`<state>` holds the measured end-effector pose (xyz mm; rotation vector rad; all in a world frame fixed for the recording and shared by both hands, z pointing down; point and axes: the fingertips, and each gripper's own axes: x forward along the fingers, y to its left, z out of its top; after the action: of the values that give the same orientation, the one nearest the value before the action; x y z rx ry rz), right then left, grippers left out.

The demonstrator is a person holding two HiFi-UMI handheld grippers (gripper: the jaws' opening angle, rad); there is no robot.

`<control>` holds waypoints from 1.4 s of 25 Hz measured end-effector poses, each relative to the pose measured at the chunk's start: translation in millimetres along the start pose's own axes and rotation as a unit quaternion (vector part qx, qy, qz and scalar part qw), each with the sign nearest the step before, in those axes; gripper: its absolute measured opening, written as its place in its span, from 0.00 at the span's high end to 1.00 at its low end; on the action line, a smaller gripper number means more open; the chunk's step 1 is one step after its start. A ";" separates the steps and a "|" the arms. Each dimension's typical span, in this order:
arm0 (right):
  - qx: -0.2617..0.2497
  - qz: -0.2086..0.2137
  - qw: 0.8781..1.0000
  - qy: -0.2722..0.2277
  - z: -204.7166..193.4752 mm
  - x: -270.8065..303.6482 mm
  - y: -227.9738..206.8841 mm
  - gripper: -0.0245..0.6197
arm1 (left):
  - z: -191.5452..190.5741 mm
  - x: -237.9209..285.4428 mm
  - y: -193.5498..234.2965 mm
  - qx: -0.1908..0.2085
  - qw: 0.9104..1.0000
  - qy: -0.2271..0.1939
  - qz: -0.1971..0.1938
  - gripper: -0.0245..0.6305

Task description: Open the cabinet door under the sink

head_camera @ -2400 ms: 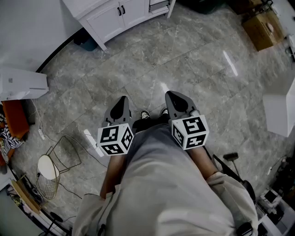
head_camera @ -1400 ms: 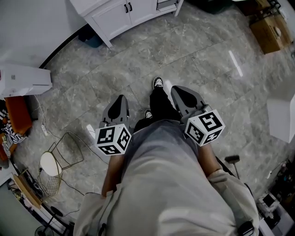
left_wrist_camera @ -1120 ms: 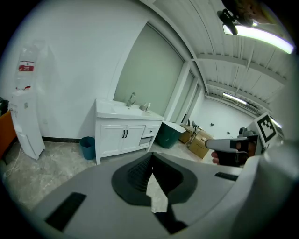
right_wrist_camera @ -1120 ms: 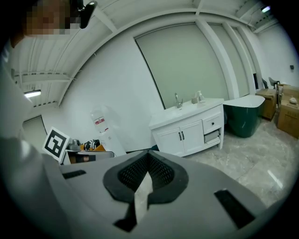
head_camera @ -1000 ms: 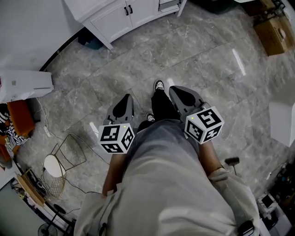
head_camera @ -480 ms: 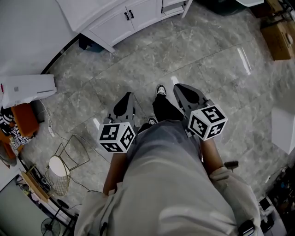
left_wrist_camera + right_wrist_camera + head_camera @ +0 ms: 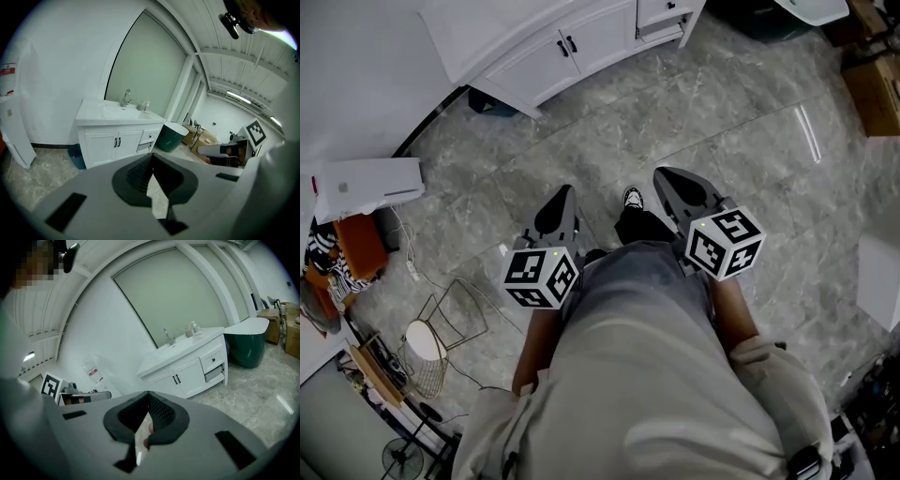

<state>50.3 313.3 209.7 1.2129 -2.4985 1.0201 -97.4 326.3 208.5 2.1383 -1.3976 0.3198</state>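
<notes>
Left gripper [image 7: 564,194] and right gripper [image 7: 666,178]: jaws clenched on nothing, held at waist level above the floor [image 7: 722,103]. The cabinet [image 7: 581,42] under the sink [image 7: 112,109] stands well ahead, doors closed.

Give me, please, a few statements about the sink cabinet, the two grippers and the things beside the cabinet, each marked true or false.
1. Both doors of the cabinet are closed. True.
2. The left gripper is clamped on a door handle. False: it is held well short of the cabinet, its jaws together on nothing.
3. The right gripper holds nothing. True: its jaws are together and empty.
4. In the left gripper view, the blue bin stands right of the cabinet. False: it stands at the cabinet's left; a dark green tub is at the right.
5. A faucet rises above the cabinet. True.
</notes>
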 end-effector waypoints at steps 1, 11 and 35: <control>-0.001 0.001 1.000 -0.001 3.0 1.4 -3.4 0.95 | 3.0 4.5 -1.4 0.000 1.000 -0.002 -0.002 0.96; -0.005 0.008 1.000 0.003 16.8 5.6 -23.6 0.95 | 7.5 29.8 -11.6 -0.005 1.000 0.007 -0.007 0.96; 0.009 -0.046 0.999 -0.006 78.5 76.8 -65.5 0.95 | 63.6 100.3 35.7 -0.023 1.000 0.008 -0.017 0.96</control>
<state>59.5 186.0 217.3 1.3296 -2.4239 1.0186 -93.0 202.6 216.5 2.1153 -1.3441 0.2881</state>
